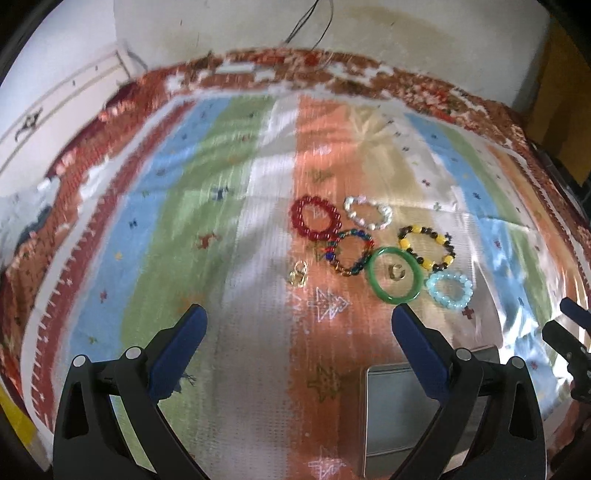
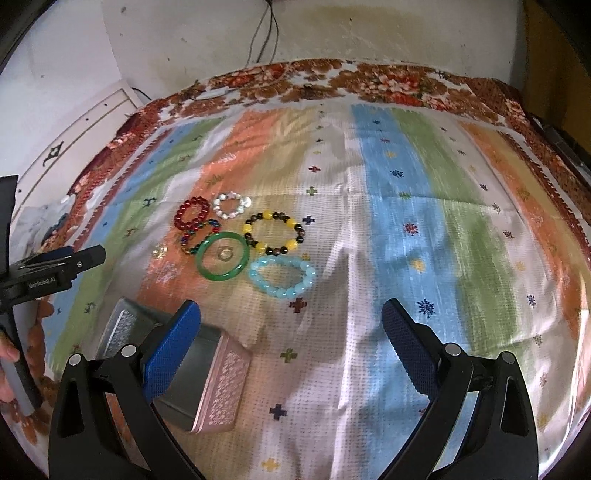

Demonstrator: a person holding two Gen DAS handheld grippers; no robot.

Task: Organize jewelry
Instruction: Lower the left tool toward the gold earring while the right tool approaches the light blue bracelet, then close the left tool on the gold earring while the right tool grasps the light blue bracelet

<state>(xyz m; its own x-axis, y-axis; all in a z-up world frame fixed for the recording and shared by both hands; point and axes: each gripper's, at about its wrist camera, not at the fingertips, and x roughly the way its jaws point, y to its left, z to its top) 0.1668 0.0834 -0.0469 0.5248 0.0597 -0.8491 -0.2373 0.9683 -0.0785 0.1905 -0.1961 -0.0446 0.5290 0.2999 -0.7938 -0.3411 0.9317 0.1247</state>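
Several bracelets lie together on the striped cloth: a red bead one (image 1: 315,218) (image 2: 191,213), a white pearl one (image 1: 368,212) (image 2: 232,205), a multicolour one (image 1: 351,252), a yellow-and-dark one (image 1: 426,245) (image 2: 274,232), a green bangle (image 1: 394,275) (image 2: 222,261) around a small ring (image 1: 397,272), and a light blue one (image 1: 449,289) (image 2: 282,277). A gold trinket (image 1: 298,277) lies apart on the left. An open pink-sided metal box (image 2: 192,373) (image 1: 395,410) sits near me. My left gripper (image 1: 297,325) is open above the cloth. My right gripper (image 2: 290,325) is open, empty.
The cloth (image 2: 406,206) covers a table with a floral border (image 2: 369,79) against a stained white wall. Cables (image 2: 264,33) hang at the back. The left gripper's body (image 2: 48,273) shows at the left edge of the right wrist view.
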